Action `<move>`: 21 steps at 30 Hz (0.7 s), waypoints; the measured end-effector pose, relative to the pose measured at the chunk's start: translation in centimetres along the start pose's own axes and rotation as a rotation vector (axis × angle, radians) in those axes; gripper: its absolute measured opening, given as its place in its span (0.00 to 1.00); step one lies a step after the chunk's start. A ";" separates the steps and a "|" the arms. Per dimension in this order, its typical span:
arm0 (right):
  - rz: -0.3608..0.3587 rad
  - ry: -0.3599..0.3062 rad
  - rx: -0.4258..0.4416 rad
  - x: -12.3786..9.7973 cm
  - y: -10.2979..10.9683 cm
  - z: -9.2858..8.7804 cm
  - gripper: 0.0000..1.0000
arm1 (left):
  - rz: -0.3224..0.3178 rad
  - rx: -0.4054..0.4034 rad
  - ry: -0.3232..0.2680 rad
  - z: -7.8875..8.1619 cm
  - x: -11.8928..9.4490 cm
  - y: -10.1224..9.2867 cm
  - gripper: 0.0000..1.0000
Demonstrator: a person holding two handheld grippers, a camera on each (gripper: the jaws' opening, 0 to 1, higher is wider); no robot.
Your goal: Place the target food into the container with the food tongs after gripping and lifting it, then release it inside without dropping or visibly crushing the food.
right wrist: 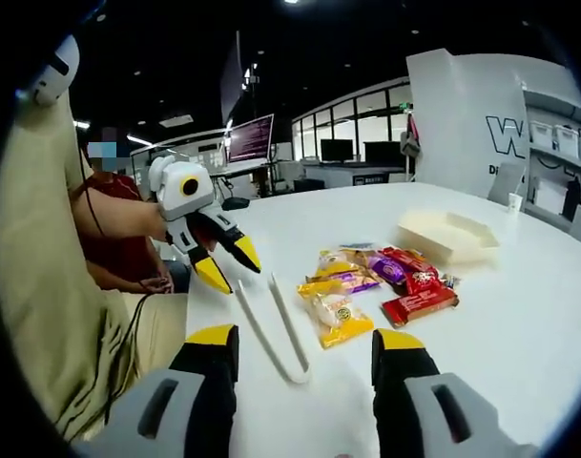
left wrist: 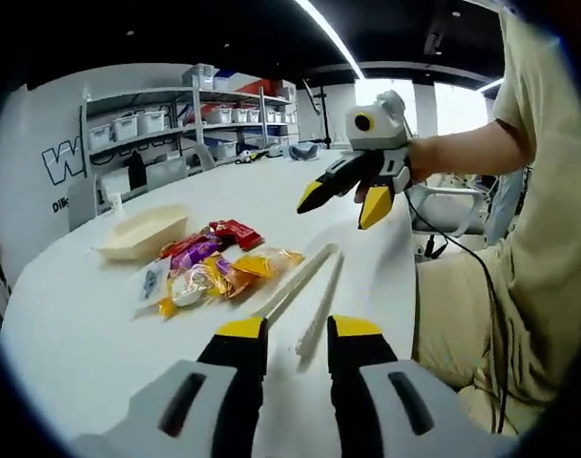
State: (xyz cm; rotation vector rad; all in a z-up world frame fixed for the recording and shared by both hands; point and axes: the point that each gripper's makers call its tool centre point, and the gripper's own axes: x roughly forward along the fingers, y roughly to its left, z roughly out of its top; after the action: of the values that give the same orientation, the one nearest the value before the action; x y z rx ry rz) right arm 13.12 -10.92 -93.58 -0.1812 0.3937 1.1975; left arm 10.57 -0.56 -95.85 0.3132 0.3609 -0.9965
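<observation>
White food tongs (left wrist: 307, 294) (right wrist: 271, 326) lie flat on the white table (left wrist: 80, 334) (right wrist: 519, 324), just ahead of both grippers. Beside them is a pile of several wrapped snacks (left wrist: 214, 265) (right wrist: 366, 281) in yellow, purple and red packets. Beyond the pile stands a shallow beige container (left wrist: 142, 232) (right wrist: 447, 236). My left gripper (left wrist: 299, 329) (right wrist: 229, 263) is open and holds nothing, low over the table with the tongs' handle end in front of it. My right gripper (right wrist: 304, 339) (left wrist: 342, 203) is open and holds nothing, hovering above the table near the tongs.
A person in a beige shirt (left wrist: 548, 239) sits at the table's edge holding both grippers. Shelves with storage bins (left wrist: 176, 124) line the wall behind the table. A chair (left wrist: 447, 210) stands past the table. Another person in red (right wrist: 118, 243) sits behind, near monitors (right wrist: 252, 138).
</observation>
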 end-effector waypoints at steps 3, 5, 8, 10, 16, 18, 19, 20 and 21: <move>0.003 -0.001 0.000 -0.1 0.1 0.0 0.53 | -0.016 0.011 -0.002 0.1 0.2 -0.3 0.16; 0.005 -0.001 0.001 -0.2 0.1 0.0 0.53 | -0.021 0.022 -0.001 0.1 0.3 -0.3 0.13; 0.006 -0.001 0.002 -0.3 0.1 -0.1 0.52 | -0.031 0.033 0.006 0.0 0.4 -0.4 0.07; 0.008 -0.003 0.004 -0.3 0.1 0.0 0.52 | -0.033 0.036 0.005 -0.1 0.4 -0.3 0.06; 0.011 -0.005 0.007 -0.4 0.1 -0.1 0.52 | -0.057 0.031 0.004 -0.3 0.6 -0.2 0.07; 0.013 -0.006 0.008 -0.4 0.0 -0.1 0.52 | -0.071 0.022 0.005 -0.5 0.7 -0.2 0.07; 0.014 -0.007 0.009 -0.4 0.0 -0.1 0.52 | -0.083 0.023 -0.001 -0.4 0.8 -0.3 0.07; 0.014 -0.008 0.010 -0.4 0.0 0.0 0.52 | -0.088 0.022 0.001 -0.4 0.9 -0.3 0.07; 0.014 -0.007 0.010 -0.4 0.0 -0.1 0.52 | -0.091 0.022 0.003 -0.5 0.9 -0.3 0.07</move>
State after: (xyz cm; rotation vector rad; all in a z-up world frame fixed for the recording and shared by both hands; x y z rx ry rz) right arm 13.01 -11.30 -93.49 -0.1660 0.3952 1.2093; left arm 10.74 -1.20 -96.73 0.3209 0.3699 -1.0903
